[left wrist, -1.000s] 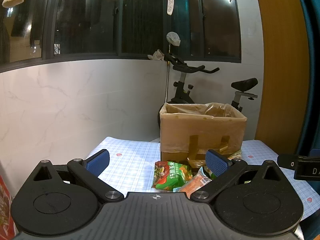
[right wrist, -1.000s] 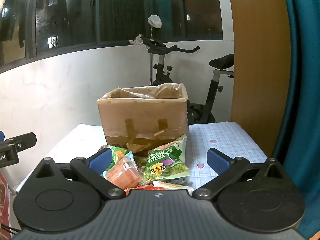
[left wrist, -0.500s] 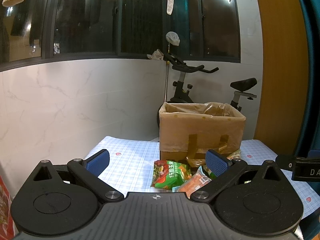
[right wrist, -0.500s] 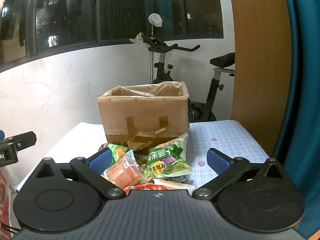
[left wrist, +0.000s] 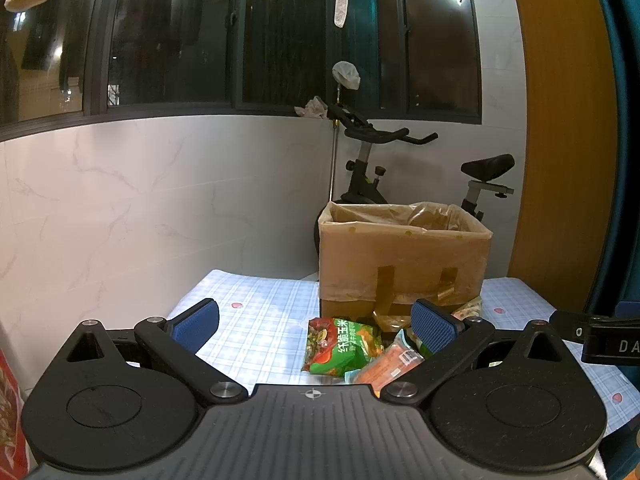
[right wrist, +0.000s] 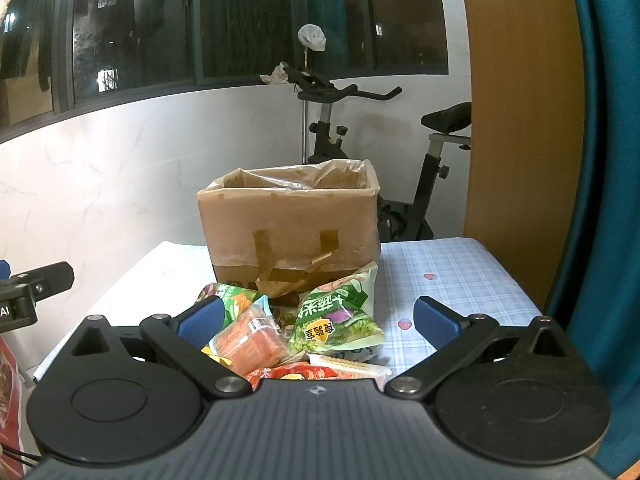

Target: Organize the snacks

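An open cardboard box (left wrist: 404,256) (right wrist: 290,224) lined with plastic stands on the table. In front of it lies a heap of snack packets: a green corn packet (left wrist: 340,346) (right wrist: 232,296), an orange sausage packet (left wrist: 388,366) (right wrist: 246,338), a green-and-purple packet (right wrist: 334,316), a cracker pack (right wrist: 348,366) and a red packet (right wrist: 292,372). My left gripper (left wrist: 314,320) hovers open, left of the heap and short of it. Over the near side of the heap my right gripper (right wrist: 316,318) is open too. Neither holds anything.
The table (left wrist: 260,320) (right wrist: 440,276) wears a blue checked cloth. An exercise bike (left wrist: 372,172) (right wrist: 332,120) stands behind the box against a white marble wall. A wooden panel (right wrist: 516,120) and a teal curtain (right wrist: 608,200) close off the right side.
The left view has shifted slightly, so the box and packets sit a little lower and further left. The right gripper has edged slightly toward the heap. Both stay open.
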### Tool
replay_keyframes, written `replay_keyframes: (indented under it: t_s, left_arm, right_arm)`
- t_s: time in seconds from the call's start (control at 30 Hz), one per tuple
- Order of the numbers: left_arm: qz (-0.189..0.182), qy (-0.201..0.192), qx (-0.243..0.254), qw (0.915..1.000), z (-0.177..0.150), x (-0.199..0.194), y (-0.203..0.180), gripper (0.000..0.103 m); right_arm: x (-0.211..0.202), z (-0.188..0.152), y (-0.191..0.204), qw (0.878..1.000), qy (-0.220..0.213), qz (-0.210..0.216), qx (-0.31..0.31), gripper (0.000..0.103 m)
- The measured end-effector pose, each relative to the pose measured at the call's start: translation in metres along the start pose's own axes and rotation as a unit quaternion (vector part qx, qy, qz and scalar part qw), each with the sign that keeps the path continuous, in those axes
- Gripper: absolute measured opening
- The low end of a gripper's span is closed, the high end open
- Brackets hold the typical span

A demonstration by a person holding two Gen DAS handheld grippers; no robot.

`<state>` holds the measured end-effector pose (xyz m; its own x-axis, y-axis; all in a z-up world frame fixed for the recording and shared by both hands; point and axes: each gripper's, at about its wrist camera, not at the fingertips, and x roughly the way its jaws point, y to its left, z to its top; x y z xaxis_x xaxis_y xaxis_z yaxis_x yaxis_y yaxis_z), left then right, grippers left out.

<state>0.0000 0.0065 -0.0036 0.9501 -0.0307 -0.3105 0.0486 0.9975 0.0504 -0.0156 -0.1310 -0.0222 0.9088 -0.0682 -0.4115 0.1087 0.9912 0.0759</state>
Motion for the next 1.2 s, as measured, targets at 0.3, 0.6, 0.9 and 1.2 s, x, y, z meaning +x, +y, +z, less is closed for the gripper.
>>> replay_keyframes:
  t_s: [0.3, 0.6, 0.9, 1.2]
  left_arm:
    - [0.000, 0.001, 0.000, 1.0000, -0.0003, 0.0001, 0.0000, 0.103]
    - [0.000, 0.003, -0.002, 1.0000, -0.0042, -0.0023, -0.0014, 0.103]
    - [-0.001, 0.006, -0.004, 1.0000, -0.0028, -0.0028, -0.0004, 0.103]
    - [0.011, 0.020, 0.007, 0.9997, -0.0012, 0.0016, -0.0042, 0.103]
  right_arm:
    - [-0.0002, 0.0005, 0.0002, 1.000, 0.001, 0.000, 0.000, 0.103]
    - [-0.0003, 0.0013, -0.0002, 1.000, 0.001, 0.000, 0.000, 0.103]
    - [-0.0004, 0.0018, -0.0003, 1.000, 0.001, 0.000, 0.000, 0.103]
    - [-0.0002, 0.0024, -0.0004, 1.000, 0.002, 0.000, 0.000, 0.103]
